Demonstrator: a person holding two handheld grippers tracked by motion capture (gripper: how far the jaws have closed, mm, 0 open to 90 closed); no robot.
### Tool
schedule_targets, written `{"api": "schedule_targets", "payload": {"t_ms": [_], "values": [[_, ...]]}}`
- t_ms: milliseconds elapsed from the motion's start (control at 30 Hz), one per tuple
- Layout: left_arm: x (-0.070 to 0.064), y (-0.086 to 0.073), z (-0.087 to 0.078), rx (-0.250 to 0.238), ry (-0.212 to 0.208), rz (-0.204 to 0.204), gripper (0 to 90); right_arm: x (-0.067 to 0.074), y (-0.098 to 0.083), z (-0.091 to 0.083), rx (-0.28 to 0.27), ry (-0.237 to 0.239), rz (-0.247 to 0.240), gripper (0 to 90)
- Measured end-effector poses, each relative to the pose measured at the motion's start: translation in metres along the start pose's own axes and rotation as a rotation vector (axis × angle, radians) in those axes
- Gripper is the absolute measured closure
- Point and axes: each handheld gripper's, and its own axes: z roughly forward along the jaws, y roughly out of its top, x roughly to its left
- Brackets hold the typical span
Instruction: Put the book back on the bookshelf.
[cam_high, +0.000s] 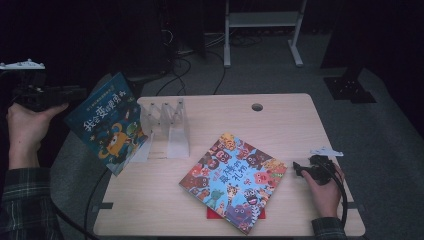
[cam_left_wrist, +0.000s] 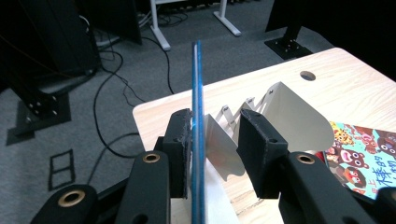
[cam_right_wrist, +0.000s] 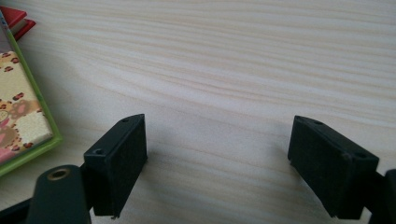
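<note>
The left gripper has its fingers spread, with the blue book standing edge-on between them, touching only one finger while the other stands clear. The book leans at the left edge of the surface, against the white folding rack. The right gripper rests with fingers spread wide over bare wood, beside a colourful book lying flat.

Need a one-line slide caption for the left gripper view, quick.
Left claw open around the upright blue book, one pad touching its cover, above the white accordion rack.
</note>
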Motion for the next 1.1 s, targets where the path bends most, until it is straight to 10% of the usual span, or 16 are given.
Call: {"api": "schedule_targets", "payload": {"t_ms": [467,1100], "values": [[-0.043,-0.002,0.006,0.02,-0.108,0.104,55.9,0.0,0.0,0.0,0.001,0.0,-0.001,18.5],[-0.11,-0.057,0.078,0.125,-0.259,0.23,26.8,-0.002,0.0,0.0,-0.005,-0.006,0.004,20.3]]}}
